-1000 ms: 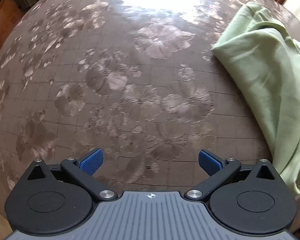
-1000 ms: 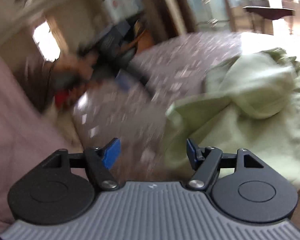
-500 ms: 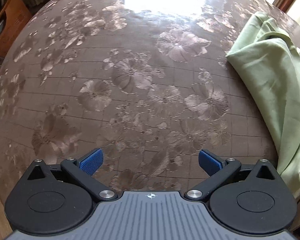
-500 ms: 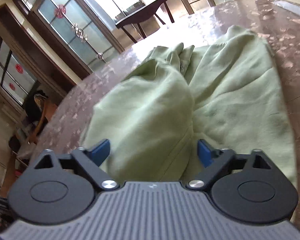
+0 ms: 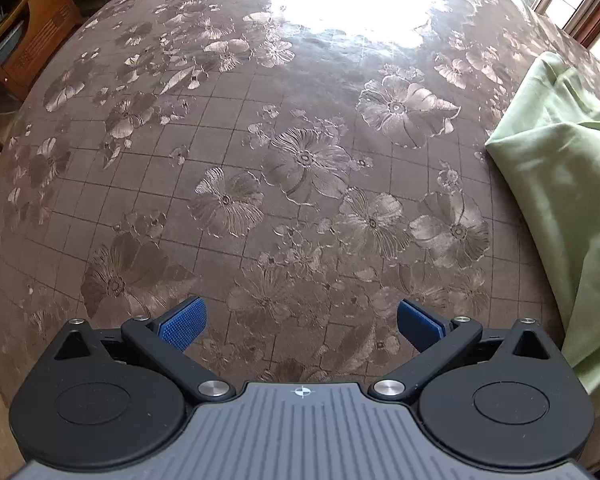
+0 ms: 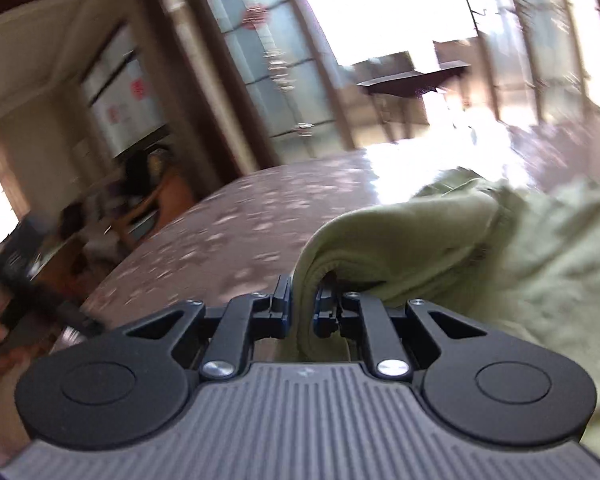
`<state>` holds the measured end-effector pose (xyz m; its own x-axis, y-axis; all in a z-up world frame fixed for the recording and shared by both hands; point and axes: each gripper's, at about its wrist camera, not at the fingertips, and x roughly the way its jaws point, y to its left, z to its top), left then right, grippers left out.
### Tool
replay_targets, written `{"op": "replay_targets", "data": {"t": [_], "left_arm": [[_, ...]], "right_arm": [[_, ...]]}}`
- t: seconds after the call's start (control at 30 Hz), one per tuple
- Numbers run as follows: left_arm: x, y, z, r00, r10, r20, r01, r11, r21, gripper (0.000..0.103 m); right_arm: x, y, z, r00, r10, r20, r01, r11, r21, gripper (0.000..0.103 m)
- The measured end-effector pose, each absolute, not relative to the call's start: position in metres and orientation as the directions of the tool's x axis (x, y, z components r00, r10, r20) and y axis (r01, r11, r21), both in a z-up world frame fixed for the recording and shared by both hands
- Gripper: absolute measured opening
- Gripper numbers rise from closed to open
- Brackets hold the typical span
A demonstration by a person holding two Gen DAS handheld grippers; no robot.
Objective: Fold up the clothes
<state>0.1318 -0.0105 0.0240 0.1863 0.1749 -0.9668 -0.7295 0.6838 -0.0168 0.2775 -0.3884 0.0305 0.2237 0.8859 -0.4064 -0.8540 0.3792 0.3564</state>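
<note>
the right gripper (image 6: 302, 306) is closing its jaws on a thick rolled edge of the green garment (image 6: 480, 248), the fold pinched between the blue pads. the rest of the garment is lying bunched on the right side of the floral tablecloth (image 5: 260, 184). the left gripper (image 5: 300, 322) is hovering spread wide above bare cloth, gripping nothing, the garment (image 5: 560, 184) lying off to its right.

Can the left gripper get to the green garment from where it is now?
Probably yes. The left gripper hangs open over bare tablecloth, and the green garment lies to its right with nothing between them. The right gripper is closing on a fold of it.
</note>
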Motion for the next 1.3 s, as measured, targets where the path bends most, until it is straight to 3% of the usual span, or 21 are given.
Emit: {"op": "replay_targets", "data": {"t": [0.2,0.3,0.47,0.53,0.73,0.77,0.87,0.97,1.3], "left_arm": [[0.127,-0.004,0.024,0.189,0.180,-0.965,-0.735,0.678,-0.017,0.103],[0.122,0.000,0.023,0.183,0.181,-0.966,-0.737,0.676,-0.013,0.103],[0.105,0.012,0.023,0.169,0.192,-0.967,-0.765,0.644,-0.005,0.103],[0.100,0.016,0.023,0.158,0.202,-0.966,-0.773,0.635,0.006,0.103],[0.096,0.019,0.027,0.169,0.223,-0.960,-0.759,0.651,0.018,0.103],[0.098,0.017,0.029,0.179,0.232,-0.956,-0.748,0.663,0.021,0.103],[0.111,0.003,0.036,0.231,0.245,-0.942,-0.681,0.732,0.023,0.103],[0.129,-0.017,0.040,0.274,0.255,-0.927,-0.588,0.807,0.048,0.103],[0.199,-0.095,0.033,0.253,0.205,-0.945,-0.267,0.954,0.136,0.103]], "right_arm": [[0.199,-0.371,0.048,-0.002,0.889,-0.458,-0.960,0.126,0.250,0.016],[0.166,-0.355,0.039,-0.142,0.851,-0.506,-0.963,0.000,0.271,0.023],[0.131,-0.342,0.018,-0.349,0.779,-0.521,-0.908,-0.144,0.394,0.059],[0.129,-0.347,0.014,-0.360,0.782,-0.509,-0.893,-0.130,0.431,0.063],[0.162,-0.399,0.023,-0.172,0.854,-0.490,-0.902,0.064,0.428,0.067],[0.173,-0.412,0.024,-0.095,0.866,-0.491,-0.903,0.133,0.409,0.074],[0.198,-0.444,0.026,0.179,0.851,-0.494,-0.860,0.380,0.342,0.080],[0.216,-0.466,0.030,0.434,0.720,-0.542,-0.755,0.619,0.218,0.083],[0.226,-0.435,0.016,0.537,0.560,-0.631,-0.682,0.729,0.067,0.083]]}}
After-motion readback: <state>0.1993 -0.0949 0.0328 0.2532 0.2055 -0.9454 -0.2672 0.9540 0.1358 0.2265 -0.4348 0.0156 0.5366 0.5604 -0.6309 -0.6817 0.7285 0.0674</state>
